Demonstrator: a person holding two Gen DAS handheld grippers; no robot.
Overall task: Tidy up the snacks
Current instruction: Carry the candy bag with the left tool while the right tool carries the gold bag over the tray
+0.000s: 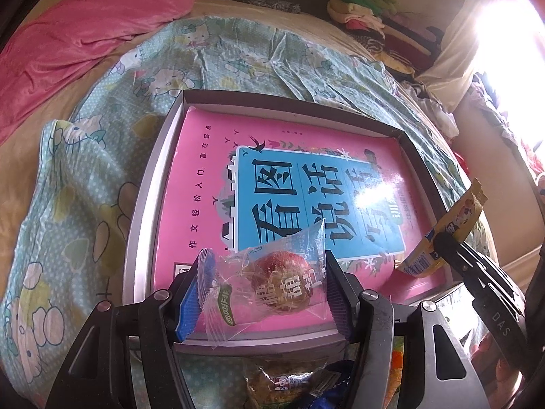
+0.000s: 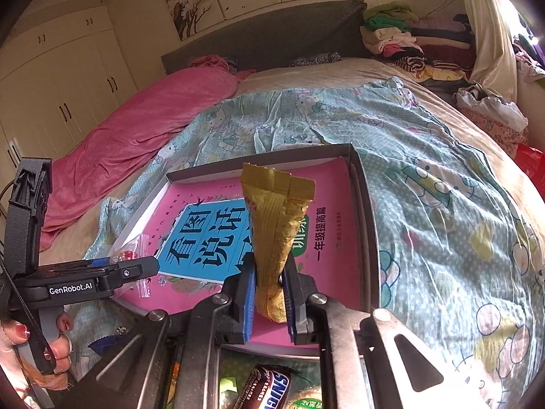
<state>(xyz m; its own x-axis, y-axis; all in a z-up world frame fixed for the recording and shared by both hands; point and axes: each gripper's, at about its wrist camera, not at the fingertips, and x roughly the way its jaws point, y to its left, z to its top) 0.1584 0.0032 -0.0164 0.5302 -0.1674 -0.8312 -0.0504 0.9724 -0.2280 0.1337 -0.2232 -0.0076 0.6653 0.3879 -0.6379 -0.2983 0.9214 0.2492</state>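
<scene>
A shallow grey box (image 1: pixel 143 204) lies on the bed with a pink and blue book (image 1: pixel 204 170) flat inside it. My left gripper (image 1: pixel 262 293) is shut on a clear-wrapped snack (image 1: pixel 272 272) with a red round sweet inside, held just above the box's near edge. In the right wrist view my right gripper (image 2: pixel 269 296) is shut on the lower end of a gold snack packet (image 2: pixel 277 225), which stands upright over the box (image 2: pixel 369 238). The left gripper (image 2: pixel 136 269) shows at the left there. The right gripper (image 1: pixel 442 238) with the gold packet (image 1: pixel 456 211) shows at the right of the left wrist view.
Several loose snacks lie below the grippers, among them a Snickers bar (image 2: pixel 265 388) and a crumbly packet (image 1: pixel 282 385). A teal cartoon-print sheet (image 2: pixel 442 187) covers the bed, with a pink blanket (image 2: pixel 136 129) at the left. Folded clothes (image 2: pixel 408 41) are stacked at the headboard. A hand (image 2: pixel 20 337) holds the left gripper.
</scene>
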